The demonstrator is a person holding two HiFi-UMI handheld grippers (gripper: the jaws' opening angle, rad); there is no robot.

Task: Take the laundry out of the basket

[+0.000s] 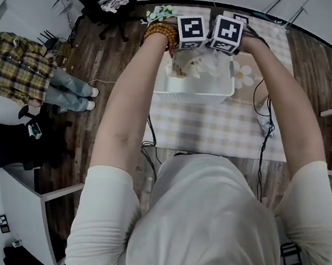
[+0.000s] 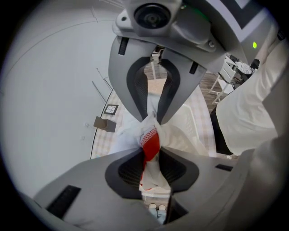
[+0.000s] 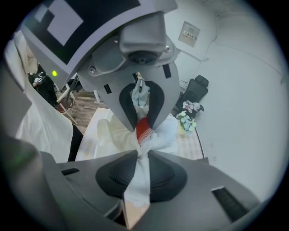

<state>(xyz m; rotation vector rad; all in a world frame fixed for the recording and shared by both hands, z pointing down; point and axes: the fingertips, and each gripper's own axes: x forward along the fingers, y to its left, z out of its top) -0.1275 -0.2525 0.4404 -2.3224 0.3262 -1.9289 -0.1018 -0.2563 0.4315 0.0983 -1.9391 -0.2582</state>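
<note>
Laundry (image 2: 150,145), white with a red patch, is pinched by left claw (image 2: 151,128) and right claw (image 3: 143,137) above the basket (image 1: 194,92).

Your white cloth with a red patterned patch (image 2: 150,142) is bunched into tight pinched folds and lifted, draping down toward the white rectangular plastic laundry basket (image 1: 200,92), which stands upright directly beneath it.

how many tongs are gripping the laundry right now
2. The left tongs and the right tongs each clamp the white and red cloth, side by side above the basket.
</note>
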